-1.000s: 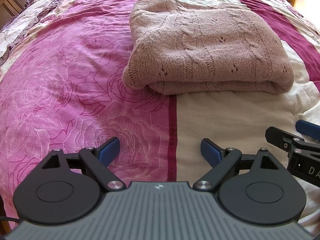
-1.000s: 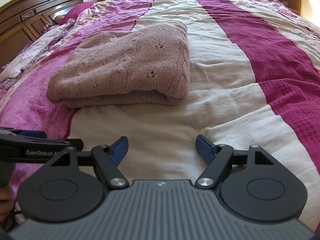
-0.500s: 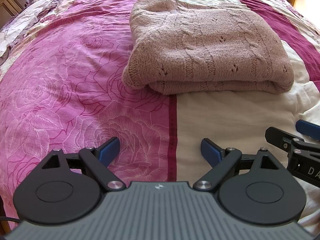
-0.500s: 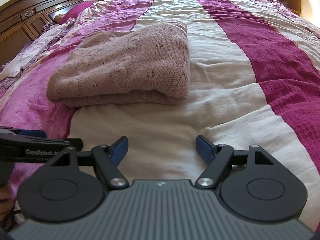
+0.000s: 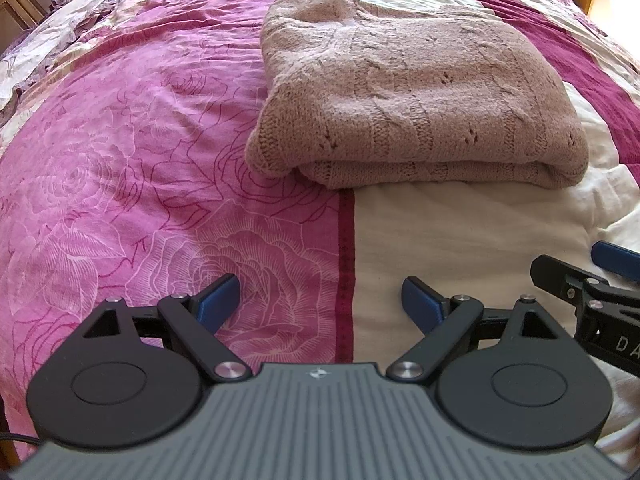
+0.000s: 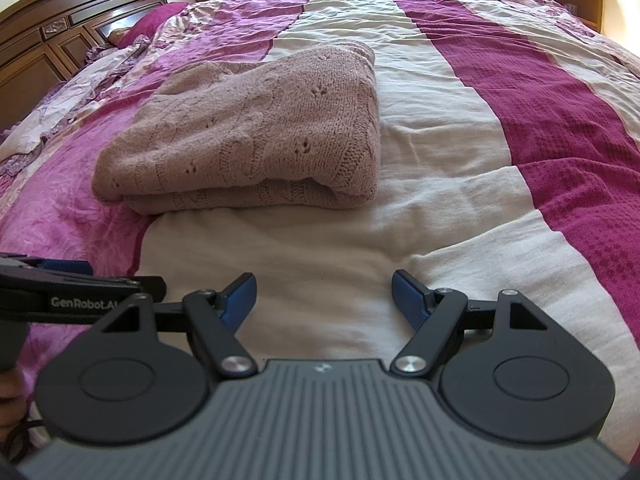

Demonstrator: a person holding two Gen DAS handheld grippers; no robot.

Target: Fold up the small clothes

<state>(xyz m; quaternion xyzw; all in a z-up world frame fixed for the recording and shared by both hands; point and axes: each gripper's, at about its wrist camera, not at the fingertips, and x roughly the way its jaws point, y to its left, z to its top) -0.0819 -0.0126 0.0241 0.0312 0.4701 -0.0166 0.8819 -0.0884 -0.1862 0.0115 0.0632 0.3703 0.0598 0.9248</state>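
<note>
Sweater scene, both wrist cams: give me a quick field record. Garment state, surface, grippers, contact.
garment: knitted beige sweater, folded into a compact stack
surface: bedspread with pink, white and magenta stripes
garment position: straddles the pink floral and white stripes
left gripper: open, empty, short of the sweater
right gripper: open, empty, over the white stripe
contact: none with the sweater
background: wooden headboard

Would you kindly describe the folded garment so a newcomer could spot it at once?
Start from the big bed with its pink, cream and magenta bedspread. Ahead of both open grippers lies a folded sweater, straddling the pink floral and cream stripes. It is the only knitted, dusty-beige bundle there, cable-patterned with small eyelet holes.
</note>
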